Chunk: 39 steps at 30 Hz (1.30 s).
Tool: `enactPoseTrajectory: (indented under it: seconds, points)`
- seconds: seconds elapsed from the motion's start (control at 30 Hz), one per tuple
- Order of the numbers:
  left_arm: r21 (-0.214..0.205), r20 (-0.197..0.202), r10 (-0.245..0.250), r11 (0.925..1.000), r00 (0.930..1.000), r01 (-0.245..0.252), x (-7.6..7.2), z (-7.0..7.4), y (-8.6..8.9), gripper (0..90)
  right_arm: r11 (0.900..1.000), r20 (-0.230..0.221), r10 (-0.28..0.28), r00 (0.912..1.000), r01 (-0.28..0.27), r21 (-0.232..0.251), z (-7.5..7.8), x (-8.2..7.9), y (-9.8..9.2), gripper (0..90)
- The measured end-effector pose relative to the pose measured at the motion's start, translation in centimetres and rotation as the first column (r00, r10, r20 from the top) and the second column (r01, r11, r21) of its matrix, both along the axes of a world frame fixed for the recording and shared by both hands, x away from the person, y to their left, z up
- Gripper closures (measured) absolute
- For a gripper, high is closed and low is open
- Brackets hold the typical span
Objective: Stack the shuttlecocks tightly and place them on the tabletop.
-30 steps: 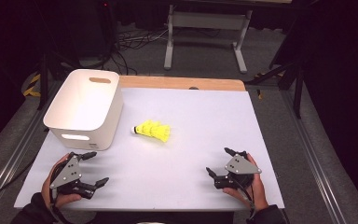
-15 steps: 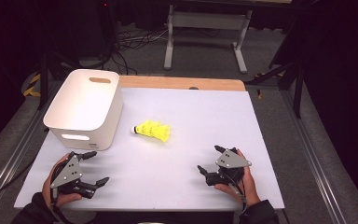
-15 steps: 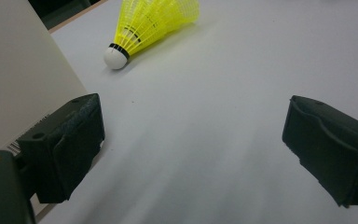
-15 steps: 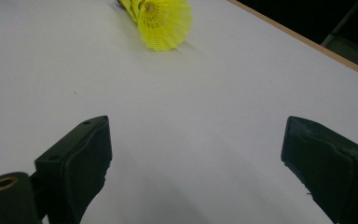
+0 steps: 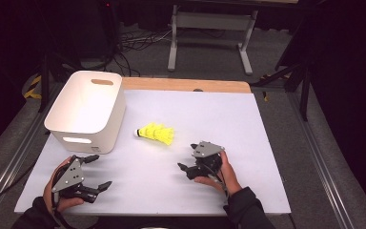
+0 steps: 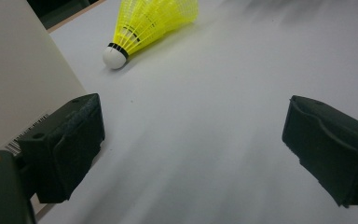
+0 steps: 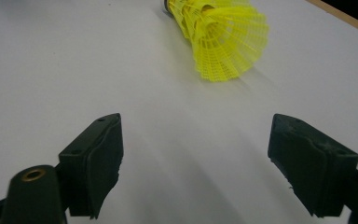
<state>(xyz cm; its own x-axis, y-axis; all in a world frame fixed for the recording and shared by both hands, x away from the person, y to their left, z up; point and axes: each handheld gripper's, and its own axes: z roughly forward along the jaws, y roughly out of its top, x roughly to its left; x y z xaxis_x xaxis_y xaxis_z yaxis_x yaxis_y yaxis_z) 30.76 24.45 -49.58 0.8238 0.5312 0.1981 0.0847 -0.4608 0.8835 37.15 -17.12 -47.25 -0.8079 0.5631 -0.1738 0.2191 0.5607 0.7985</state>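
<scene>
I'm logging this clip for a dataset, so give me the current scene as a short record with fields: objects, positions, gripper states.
surface: white table
object: yellow shuttlecock lying on its side, white cork toward the bin
container: white bin, far left, beside the shuttlecock
right gripper: open, nothing between its jaws, which have just been closing a little; pointed toward the shuttlecock, apart from it
left gripper: open, holds nothing, near the bin

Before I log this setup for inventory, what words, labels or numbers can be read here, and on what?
No legible text anywhere.
White bin: a barcode sticker low on its wall in the left gripper view; its digits are too small and blurred to read.
Yellow shuttlecock: no print visible.
</scene>
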Motion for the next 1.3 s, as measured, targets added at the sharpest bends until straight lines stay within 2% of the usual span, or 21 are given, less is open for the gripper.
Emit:
enactPoseTrajectory:
  seconds: [0.13,0.37,0.47,0.6,0.73,1.07,1.2,1.3]
  points:
    - [-0.001,0.003,-0.001,1.0000,1.0000,0.001,0.0,0.0,0.1,6.5,0.9992,-0.041,0.038,0.9984,-0.038,0.016,-0.3,1.8,2.3,24.9]
    - [-0.001,0.002,-0.006,1.0000,1.0000,0.006,0.0,0.0,0.1,6.5,0.9992,-0.085,0.039,0.9956,-0.039,0.005,-0.4,4.3,5.2,29.0]
    - [0.001,0.001,-0.008,1.0000,1.0000,0.008,0.0,0.0,0.1,6.5,0.9985,-0.141,0.044,0.9891,-0.038,0.039,-0.5,5.4,6.0,30.3]
    - [0.002,0.000,-0.011,0.9999,0.9999,0.011,0.0,0.0,0.1,6.6,0.9979,-0.150,0.030,0.9882,-0.021,0.062,-0.5,6.4,6.8,30.7]
    - [0.005,-0.003,-0.019,0.9998,0.9998,0.019,0.0,-0.1,0.0,6.7,0.9973,-0.151,0.031,0.9881,-0.021,0.070,-0.4,6.7,7.7,31.4]
    - [0.007,-0.005,-0.025,0.9997,0.9997,0.025,0.0,-0.1,-0.1,6.8,0.9976,-0.169,0.044,0.9847,-0.034,0.061,-0.6,7.5,10.4,38.3]
    - [0.013,-0.008,-0.035,0.9993,0.9994,0.035,-0.1,-0.1,-0.3,6.9,0.9987,-0.167,0.030,0.9855,-0.022,0.047,-0.5,8.0,11.5,48.7]
    - [0.011,-0.008,-0.035,0.9993,0.9994,0.035,-0.1,-0.1,-0.3,6.9,0.9995,-0.145,-0.023,0.9891,0.026,0.018,-0.5,8.4,12.1,59.9]
